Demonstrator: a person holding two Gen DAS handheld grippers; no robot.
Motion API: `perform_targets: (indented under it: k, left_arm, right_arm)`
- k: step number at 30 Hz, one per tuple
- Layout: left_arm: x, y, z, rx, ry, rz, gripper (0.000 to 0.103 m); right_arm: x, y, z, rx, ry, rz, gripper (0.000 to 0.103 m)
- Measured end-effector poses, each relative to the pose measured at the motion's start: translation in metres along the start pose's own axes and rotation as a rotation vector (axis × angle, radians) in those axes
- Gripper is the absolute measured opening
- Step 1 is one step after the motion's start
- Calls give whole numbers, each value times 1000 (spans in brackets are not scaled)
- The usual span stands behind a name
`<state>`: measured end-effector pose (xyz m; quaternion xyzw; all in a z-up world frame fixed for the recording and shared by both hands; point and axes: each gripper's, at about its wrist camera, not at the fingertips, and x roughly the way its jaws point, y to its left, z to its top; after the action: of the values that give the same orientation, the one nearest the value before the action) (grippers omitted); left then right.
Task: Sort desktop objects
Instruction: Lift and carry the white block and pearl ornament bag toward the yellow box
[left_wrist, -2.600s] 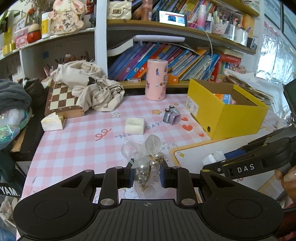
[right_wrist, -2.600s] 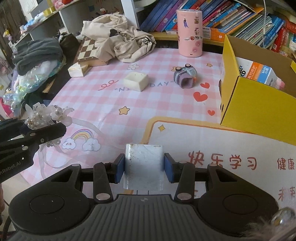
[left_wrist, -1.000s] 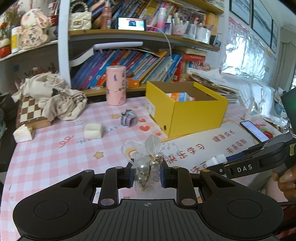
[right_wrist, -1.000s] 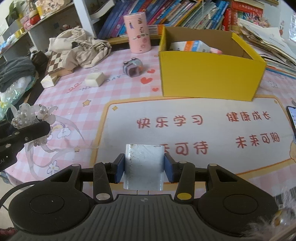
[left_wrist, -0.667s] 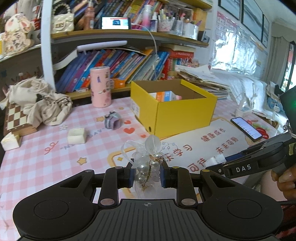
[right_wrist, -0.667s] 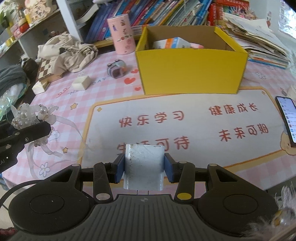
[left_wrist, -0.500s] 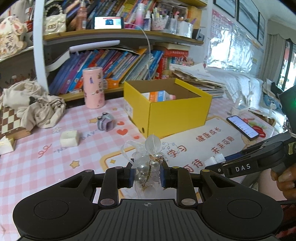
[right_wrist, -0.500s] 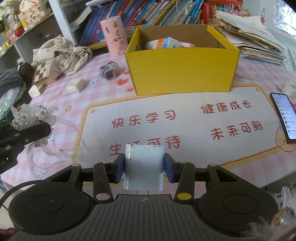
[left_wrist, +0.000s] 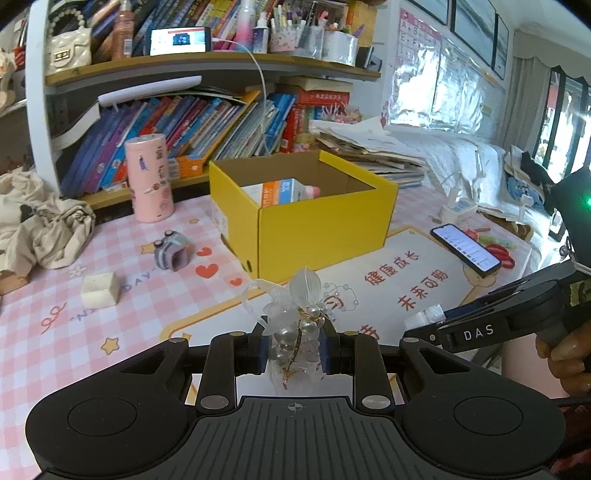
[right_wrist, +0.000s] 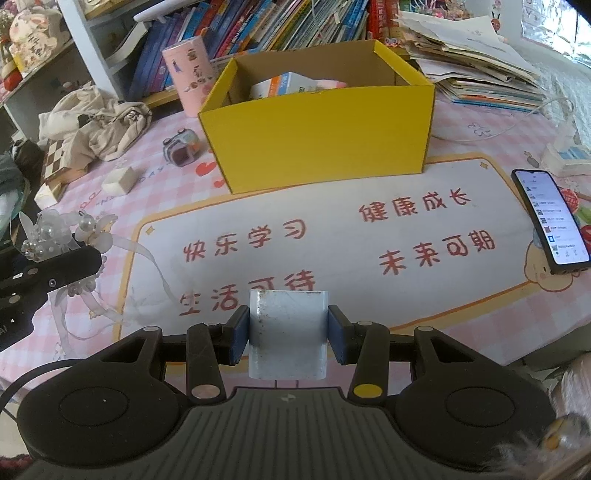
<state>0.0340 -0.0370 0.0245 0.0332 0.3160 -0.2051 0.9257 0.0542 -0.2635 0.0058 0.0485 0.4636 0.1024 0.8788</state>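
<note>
My left gripper (left_wrist: 291, 349) is shut on a white pearl-and-ribbon flower ornament (left_wrist: 301, 306), which also shows at the left of the right wrist view as the ornament (right_wrist: 62, 230). My right gripper (right_wrist: 288, 334) is shut on a pale grey-white block (right_wrist: 287, 330). An open yellow cardboard box (left_wrist: 325, 225), seen too as the box (right_wrist: 321, 136), stands ahead on the desk with a carton (right_wrist: 284, 86) inside. A small purple toy (left_wrist: 171, 251) and a cream cube (left_wrist: 100, 288) lie on the pink checked mat to the left.
A pink cylinder tin (left_wrist: 149, 179) stands behind the toy. Crumpled beige cloth (right_wrist: 99, 123) and a chessboard (right_wrist: 61, 162) lie at the far left. A lit phone (right_wrist: 550, 218) rests at the right desk edge. Bookshelves (left_wrist: 207, 122) line the back. A white mat with red characters (right_wrist: 332, 236) lies below the grippers.
Both grippers have travelled to the right along the desk, each keeping its hold. The yellow box has come nearer to the middle of both views, and the phone has come into sight.
</note>
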Motion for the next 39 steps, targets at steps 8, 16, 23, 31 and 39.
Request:
perform_targets:
  k: [8, 16, 23, 31, 39]
  left_arm:
    - [15, -6, 10, 6, 5, -10, 24]
    - [33, -17, 17, 13, 21, -34, 24]
    - [52, -28, 24, 19, 39, -54, 24]
    - [74, -39, 34, 15, 54, -58, 24]
    - [93, -50, 52, 4, 42, -44, 24]
  right_arm:
    - [5, -16, 9, 9, 6, -6, 42]
    - [9, -35, 16, 24, 18, -17, 42]
    - [14, -54, 20, 43, 35, -26, 42]
    - [23, -76, 33, 42, 54, -22, 42]
    - [32, -95, 55, 9, 49, -1, 42]
